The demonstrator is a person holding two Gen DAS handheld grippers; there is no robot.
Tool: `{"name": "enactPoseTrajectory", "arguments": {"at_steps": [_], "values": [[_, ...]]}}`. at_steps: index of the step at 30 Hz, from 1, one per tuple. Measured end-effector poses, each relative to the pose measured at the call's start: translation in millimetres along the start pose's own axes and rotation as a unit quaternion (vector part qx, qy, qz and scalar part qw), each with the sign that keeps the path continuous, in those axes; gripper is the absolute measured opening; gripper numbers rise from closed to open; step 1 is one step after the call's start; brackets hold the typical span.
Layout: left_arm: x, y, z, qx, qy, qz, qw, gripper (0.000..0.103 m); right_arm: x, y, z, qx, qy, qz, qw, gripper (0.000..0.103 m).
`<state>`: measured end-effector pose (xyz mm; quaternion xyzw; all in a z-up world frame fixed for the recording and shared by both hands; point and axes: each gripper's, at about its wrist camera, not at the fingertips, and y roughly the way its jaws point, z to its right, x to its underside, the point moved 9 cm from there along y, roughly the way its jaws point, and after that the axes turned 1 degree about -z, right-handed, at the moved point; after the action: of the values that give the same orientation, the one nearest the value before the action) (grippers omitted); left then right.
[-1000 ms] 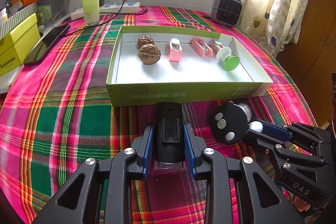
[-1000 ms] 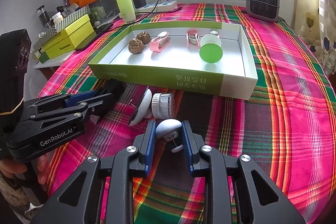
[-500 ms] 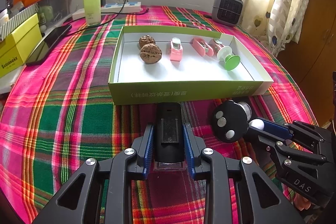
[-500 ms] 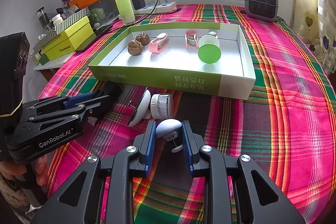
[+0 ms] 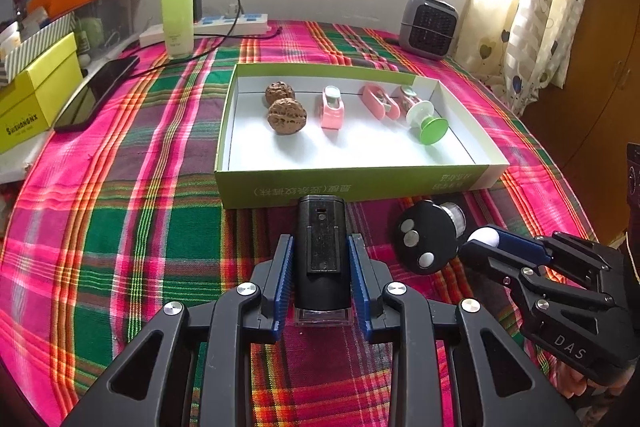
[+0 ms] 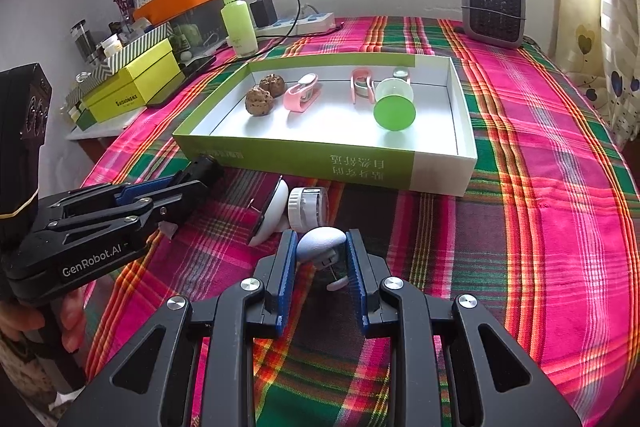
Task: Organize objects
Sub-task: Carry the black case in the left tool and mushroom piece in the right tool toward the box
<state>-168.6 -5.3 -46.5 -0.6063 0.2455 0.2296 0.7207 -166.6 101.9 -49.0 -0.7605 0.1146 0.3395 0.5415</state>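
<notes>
Gripping Two Small Items Before the Green Box

Left gripper pinches a black rectangular device just off the near wall of the green box on the plaid tablecloth. Right gripper clamps a small white domed object, possibly a clip. Walnuts lie in the box's far-left corner.

Back edge of plaid tablecloth: green bottle upright beside white power strip (charger plugged in). Small grey heater far right. Yellow box, dark phone left.
</notes>
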Motion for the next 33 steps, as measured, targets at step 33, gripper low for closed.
{"name": "enactPoseTrajectory", "arguments": {"at_steps": [33], "values": [[-33,-19,-3,0.015,-0.003,0.019,0.9997,0.025,-24,-19,-2,0.0,-0.008,0.034,0.999,0.026]]}}
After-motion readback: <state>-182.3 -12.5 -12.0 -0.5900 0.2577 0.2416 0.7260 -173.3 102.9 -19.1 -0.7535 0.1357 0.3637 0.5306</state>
